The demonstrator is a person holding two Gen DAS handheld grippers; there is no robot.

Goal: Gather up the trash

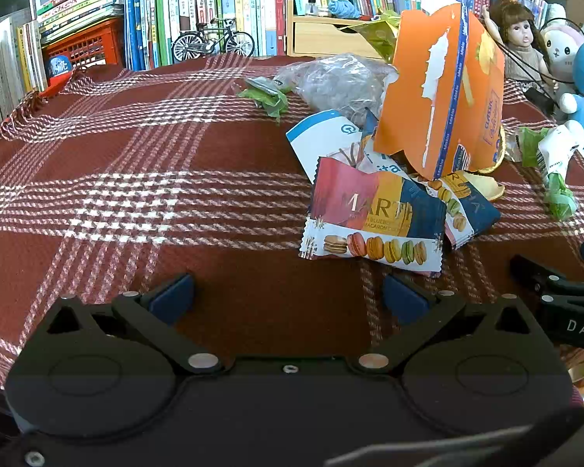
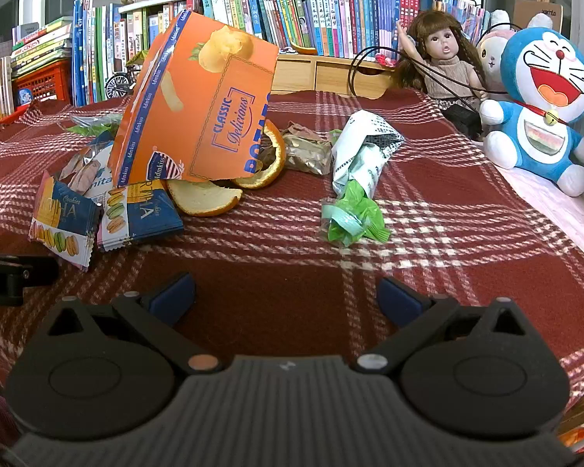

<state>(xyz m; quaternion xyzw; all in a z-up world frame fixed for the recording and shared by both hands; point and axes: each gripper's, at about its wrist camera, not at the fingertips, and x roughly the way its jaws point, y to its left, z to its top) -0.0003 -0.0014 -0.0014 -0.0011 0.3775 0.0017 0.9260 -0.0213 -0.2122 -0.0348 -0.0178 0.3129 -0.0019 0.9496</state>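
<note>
A torn orange snack box (image 1: 440, 89) (image 2: 198, 101) leans over a heap of trash on the red plaid cloth. Below it lie macaron cookie wrappers (image 1: 373, 218) (image 2: 136, 210), orange peel (image 2: 210, 198), a brown wrapper (image 2: 307, 151), a crumpled clear bag (image 1: 338, 81), and a white-and-green wrapper (image 2: 358, 179) (image 1: 553, 163). My left gripper (image 1: 288, 297) is open, low over the cloth, just short of the macaron wrapper. Near the front of the cloth my right gripper (image 2: 286, 295) is open too, with nothing between its fingers, short of the green wrapper.
Books (image 1: 198, 4) line the back, with a toy bicycle (image 1: 214, 43), a red crate (image 1: 85, 43) and wooden drawers (image 2: 331, 70). A doll (image 2: 440, 54) and a blue plush (image 2: 541, 89) sit at the right. The other gripper's body shows at the frame edge (image 1: 564, 303) (image 2: 7, 276).
</note>
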